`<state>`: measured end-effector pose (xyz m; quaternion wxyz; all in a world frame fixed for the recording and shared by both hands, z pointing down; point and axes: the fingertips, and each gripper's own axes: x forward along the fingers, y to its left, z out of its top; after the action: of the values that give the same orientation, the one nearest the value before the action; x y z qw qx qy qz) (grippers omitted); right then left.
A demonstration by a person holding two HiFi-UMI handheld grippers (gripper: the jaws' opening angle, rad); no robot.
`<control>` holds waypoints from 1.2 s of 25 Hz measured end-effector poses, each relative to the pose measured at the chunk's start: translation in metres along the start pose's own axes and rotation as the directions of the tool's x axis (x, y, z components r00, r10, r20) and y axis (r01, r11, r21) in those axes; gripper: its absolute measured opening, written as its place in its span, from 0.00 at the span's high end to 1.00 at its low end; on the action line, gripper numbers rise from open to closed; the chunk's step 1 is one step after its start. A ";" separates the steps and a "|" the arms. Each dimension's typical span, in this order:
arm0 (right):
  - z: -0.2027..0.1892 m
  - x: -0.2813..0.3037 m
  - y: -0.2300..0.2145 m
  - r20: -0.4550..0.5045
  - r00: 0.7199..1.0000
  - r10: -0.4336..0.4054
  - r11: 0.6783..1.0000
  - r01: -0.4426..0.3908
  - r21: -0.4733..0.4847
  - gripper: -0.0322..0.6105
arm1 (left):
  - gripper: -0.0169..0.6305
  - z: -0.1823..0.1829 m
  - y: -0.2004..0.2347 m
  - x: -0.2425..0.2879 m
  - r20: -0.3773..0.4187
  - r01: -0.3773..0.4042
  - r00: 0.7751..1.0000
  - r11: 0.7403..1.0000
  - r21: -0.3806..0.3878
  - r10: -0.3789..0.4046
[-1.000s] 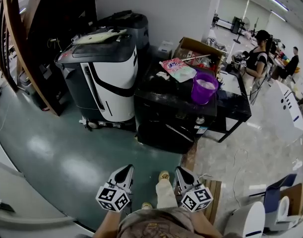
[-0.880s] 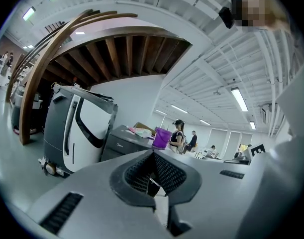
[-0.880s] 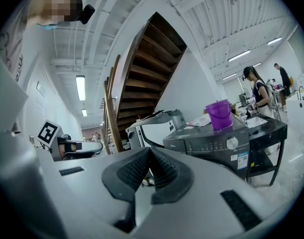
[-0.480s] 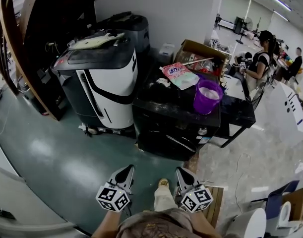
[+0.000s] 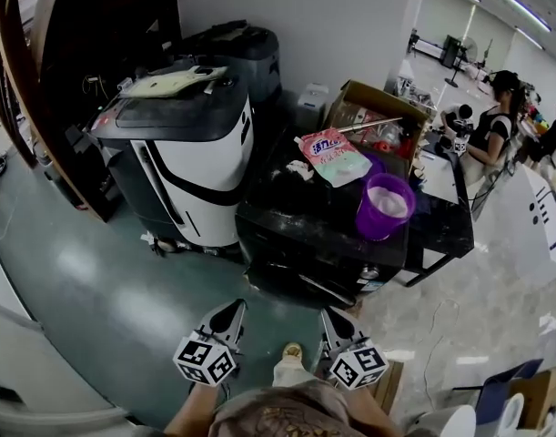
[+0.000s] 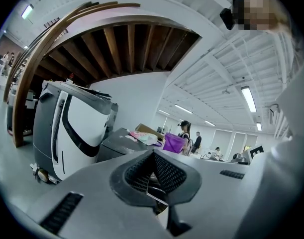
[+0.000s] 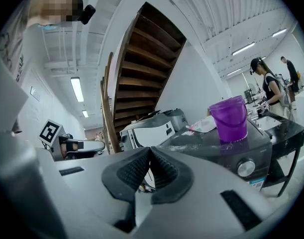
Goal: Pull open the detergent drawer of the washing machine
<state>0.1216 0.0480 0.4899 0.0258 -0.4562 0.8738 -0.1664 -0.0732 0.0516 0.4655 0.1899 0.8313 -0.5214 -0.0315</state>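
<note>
Both pairs of jaws are sitting pressed together, gripping nothing, with the left gripper (image 5: 230, 309) and right gripper (image 5: 330, 315) pointing side by side over the green floor (image 5: 105, 289). Well ahead, the black washing machine (image 5: 314, 235) is facing them, its front panel running crosswise and its knob (image 7: 246, 167) at the right. The detergent drawer is too dark to pick out. A purple bucket (image 5: 385, 206) and a pink pouch (image 5: 335, 156) are resting on top, and the pouch's red print is unreadable.

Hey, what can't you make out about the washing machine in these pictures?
Detergent drawer: head view, the washing machine front is dark and steeply foreshortened; right gripper view, the right hand-held gripper covers the panel beside the knob.
Machine front: left gripper view, lower part behind the left hand-held gripper.
Pouch print: too small.
</note>
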 end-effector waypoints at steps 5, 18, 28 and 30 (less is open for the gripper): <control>0.014 0.030 -0.032 -0.023 0.999 0.036 0.999 -0.036 -0.004 0.95 | 0.94 0.007 0.006 0.039 0.000 -0.028 1.000 0.999 -0.021 0.028; 0.033 0.086 -0.086 -0.041 0.994 0.096 0.995 -0.096 0.008 0.95 | 0.94 0.021 0.021 0.108 0.027 -0.081 0.996 0.996 -0.034 0.081; 0.037 0.113 -0.103 -0.048 0.997 0.064 0.998 -0.063 0.025 0.95 | 0.94 0.029 0.042 0.143 0.002 -0.053 0.999 0.998 -0.046 0.053; 0.040 0.118 -0.103 -0.043 0.997 0.061 0.998 -0.060 0.020 0.95 | 0.94 0.031 0.046 0.151 0.002 -0.037 0.999 0.998 -0.052 0.037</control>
<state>0.1417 -0.1125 0.4969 0.0162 -0.4254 0.8860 -0.1837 -0.0514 -0.1077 0.4746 0.2115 0.8161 -0.5361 -0.0427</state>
